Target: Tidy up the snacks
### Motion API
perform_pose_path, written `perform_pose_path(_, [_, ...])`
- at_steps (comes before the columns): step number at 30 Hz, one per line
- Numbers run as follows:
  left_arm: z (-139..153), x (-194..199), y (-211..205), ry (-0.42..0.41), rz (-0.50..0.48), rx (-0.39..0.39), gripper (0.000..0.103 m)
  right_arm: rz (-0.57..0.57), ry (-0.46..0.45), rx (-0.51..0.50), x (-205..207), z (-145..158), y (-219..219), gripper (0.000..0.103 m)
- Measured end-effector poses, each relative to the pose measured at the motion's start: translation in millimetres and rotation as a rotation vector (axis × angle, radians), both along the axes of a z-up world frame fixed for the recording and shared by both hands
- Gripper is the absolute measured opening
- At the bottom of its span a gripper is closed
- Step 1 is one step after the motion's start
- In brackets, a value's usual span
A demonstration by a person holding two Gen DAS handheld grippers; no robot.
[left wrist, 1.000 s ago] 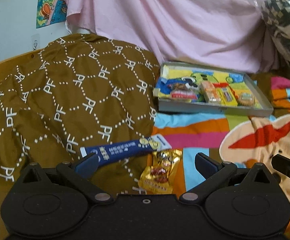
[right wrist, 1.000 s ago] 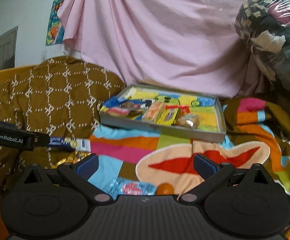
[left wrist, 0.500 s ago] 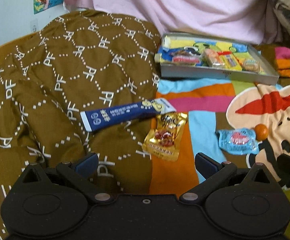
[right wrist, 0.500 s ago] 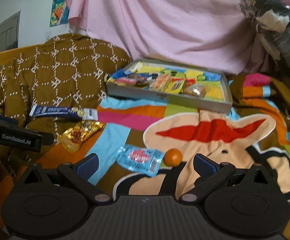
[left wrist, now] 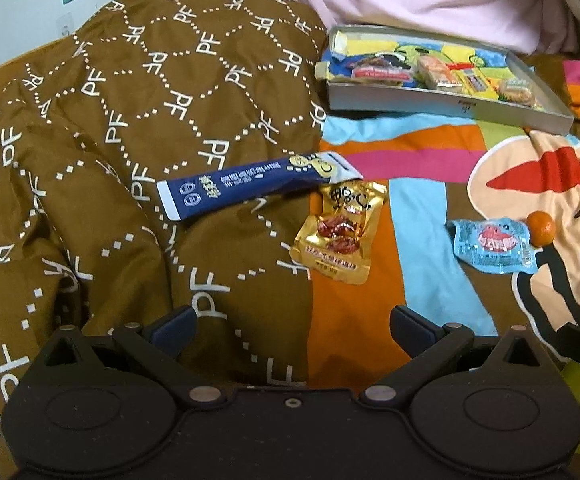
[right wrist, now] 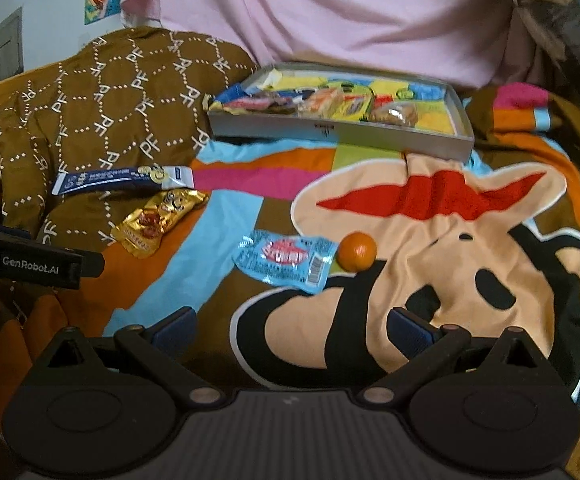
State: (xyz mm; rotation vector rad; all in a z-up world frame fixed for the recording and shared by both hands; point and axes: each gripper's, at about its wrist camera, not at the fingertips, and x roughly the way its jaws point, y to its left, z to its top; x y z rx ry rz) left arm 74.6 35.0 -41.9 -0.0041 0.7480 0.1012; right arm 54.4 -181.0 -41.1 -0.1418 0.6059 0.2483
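A grey tray (left wrist: 441, 98) (right wrist: 337, 130) holding several snack packets sits at the back of the bed. Loose on the bedding lie a long dark blue stick pack (left wrist: 250, 184) (right wrist: 118, 178), a gold pouch (left wrist: 339, 232) (right wrist: 156, 220), a light blue packet (left wrist: 493, 246) (right wrist: 286, 260) and a small orange ball (left wrist: 541, 228) (right wrist: 357, 256) touching it. My left gripper (left wrist: 291, 330) hovers open above the bedding, short of the gold pouch. My right gripper (right wrist: 290, 330) is open too, just short of the light blue packet. Both are empty.
A brown quilt with white letters (left wrist: 130, 100) is bunched up on the left. A colourful cartoon blanket (right wrist: 449, 220) covers the rest. Pink cloth (right wrist: 329, 12) hangs behind the tray. The left gripper's body (right wrist: 30, 260) shows at the right wrist view's left edge.
Both grippers have tipped downward and moved closer over the bedding, so the loose snacks now lie fully in view ahead of the fingers. Jaws stayed open.
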Motion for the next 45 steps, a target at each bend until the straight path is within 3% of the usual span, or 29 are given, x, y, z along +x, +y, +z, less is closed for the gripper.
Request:
perform_pose_path(24, [-10,18,-2,0.040,-0.027,-0.043,0.102,-0.052,0.122,0.014,24,-18,-1,0.103])
perform_pose_path(40, [-12,40,-3,-0.020,-0.049,-0.045,0.102,-0.033,0.040,-0.032,35,-19,5,0.103])
perform_pose_path(45, [-9,45,-4,-0.051,-0.093,-0.076,0.102,-0.045,0.022,-0.042,42,-18,1,0.103])
